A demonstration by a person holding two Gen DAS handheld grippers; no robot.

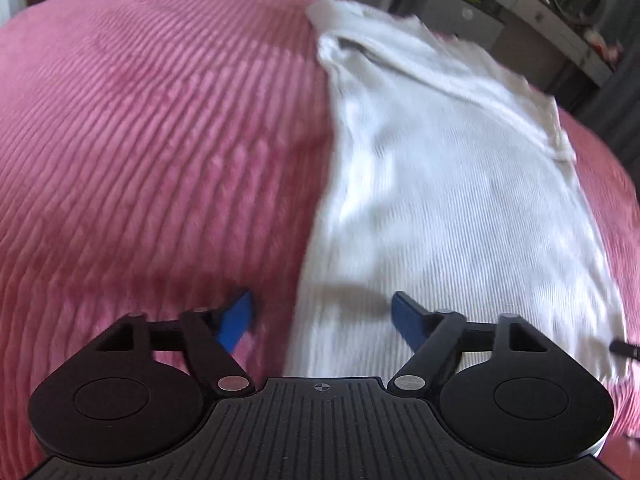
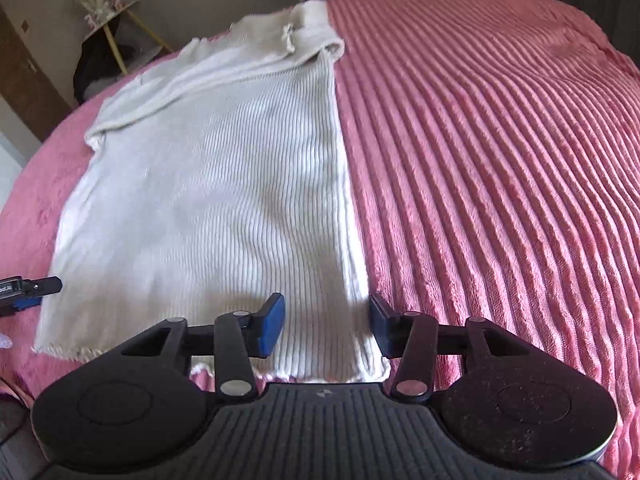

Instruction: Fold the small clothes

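White ribbed garment (image 2: 208, 184) spread flat on the pink ribbed bedspread (image 2: 500, 168), one sleeve folded across the far end. Left gripper (image 1: 322, 314) above its left edge, fingers (image 1: 236, 320) wide, holding nothing. Right gripper (image 2: 326, 322) above the near right corner, fingers (image 2: 272, 320) partly apart, empty.
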